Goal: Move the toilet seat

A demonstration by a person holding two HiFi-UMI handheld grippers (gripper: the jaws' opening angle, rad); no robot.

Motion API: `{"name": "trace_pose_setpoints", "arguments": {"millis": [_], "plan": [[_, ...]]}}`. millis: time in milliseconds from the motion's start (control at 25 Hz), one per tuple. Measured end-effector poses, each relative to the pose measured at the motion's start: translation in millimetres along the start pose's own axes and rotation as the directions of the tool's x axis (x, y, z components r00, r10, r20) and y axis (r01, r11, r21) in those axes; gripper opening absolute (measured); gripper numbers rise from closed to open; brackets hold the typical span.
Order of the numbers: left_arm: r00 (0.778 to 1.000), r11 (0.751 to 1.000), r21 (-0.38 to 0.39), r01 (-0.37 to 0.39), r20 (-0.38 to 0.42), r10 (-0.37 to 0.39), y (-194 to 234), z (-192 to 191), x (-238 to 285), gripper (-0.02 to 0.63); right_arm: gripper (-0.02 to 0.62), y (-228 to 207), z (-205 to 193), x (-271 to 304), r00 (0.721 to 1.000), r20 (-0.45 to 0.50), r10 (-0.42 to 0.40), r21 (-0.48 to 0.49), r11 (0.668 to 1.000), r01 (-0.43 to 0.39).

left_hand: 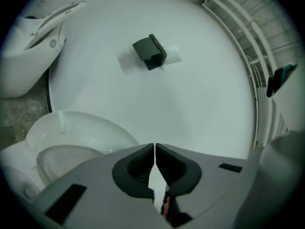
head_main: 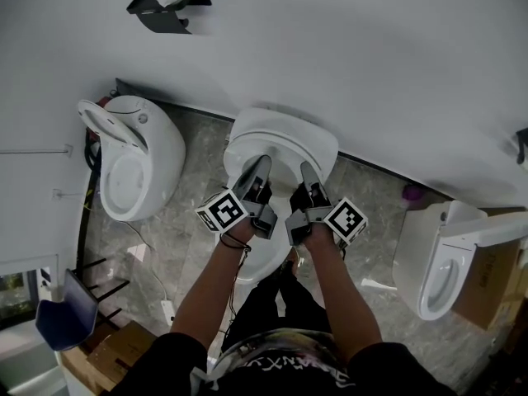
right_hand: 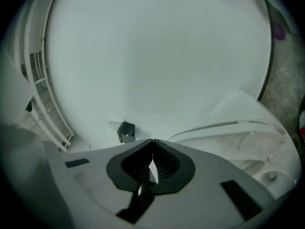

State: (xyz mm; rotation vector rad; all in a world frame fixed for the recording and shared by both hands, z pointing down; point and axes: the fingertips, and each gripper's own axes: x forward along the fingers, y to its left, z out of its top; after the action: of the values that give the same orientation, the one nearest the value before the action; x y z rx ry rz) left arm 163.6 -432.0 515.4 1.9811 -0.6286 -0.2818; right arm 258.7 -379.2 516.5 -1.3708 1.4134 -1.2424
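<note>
The middle toilet (head_main: 280,139) is white and stands against the white wall, its oval seat ring facing me. Both grippers hover over its bowl opening, pointing toward the wall. My left gripper (head_main: 263,162) is shut with nothing between its dark pads; in the left gripper view (left_hand: 155,144) the jaws meet, and the bowl rim (left_hand: 71,128) lies below and to their left. My right gripper (head_main: 304,168) is also shut and empty; its jaws (right_hand: 152,140) touch at the tips. I cannot tell whether either gripper touches the seat.
A second toilet (head_main: 136,159) with its seat raised stands to the left, and a third (head_main: 441,258) to the right. A black bracket (head_main: 169,7) is fixed on the wall. Cardboard boxes (head_main: 115,349) and a blue chair (head_main: 58,316) sit at lower left.
</note>
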Motion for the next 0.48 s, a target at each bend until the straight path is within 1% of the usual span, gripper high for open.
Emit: {"name": "trace_pose_setpoints", "arguments": {"millis": [120,240,280,360,480], "plan": [[0.999,0.993,0.11,0.037,-0.02,-0.035,-29.4,14.1,-11.6,0.031,0.005,44.5,-4.8,1.1,0.997,-0.052,0.057,-0.152,0.986,-0.064],[0.997,0.97,0.231,0.075,-0.046,-0.066,-64.0,27.4,-29.0,0.031,0.005,89.7,-19.2,-4.2,0.985,-0.132,0.11,-0.286,0.947,-0.144],[0.996,0.958,0.272,0.087,-0.055,-0.074,-75.5,31.9,-35.5,0.031,0.005,104.4,-24.9,-6.9,0.98,-0.16,0.116,-0.331,0.929,-0.164],[0.994,0.93,0.351,0.107,-0.072,-0.087,-98.2,41.2,-49.9,0.031,0.005,133.4,-34.7,-13.3,0.971,-0.208,0.12,-0.429,0.881,-0.201],[0.991,0.876,0.464,0.133,-0.089,-0.104,-132.0,55.3,-72.3,0.031,0.004,172.6,-48.0,-23.6,0.955,-0.264,0.134,-0.557,0.787,-0.265]]}}
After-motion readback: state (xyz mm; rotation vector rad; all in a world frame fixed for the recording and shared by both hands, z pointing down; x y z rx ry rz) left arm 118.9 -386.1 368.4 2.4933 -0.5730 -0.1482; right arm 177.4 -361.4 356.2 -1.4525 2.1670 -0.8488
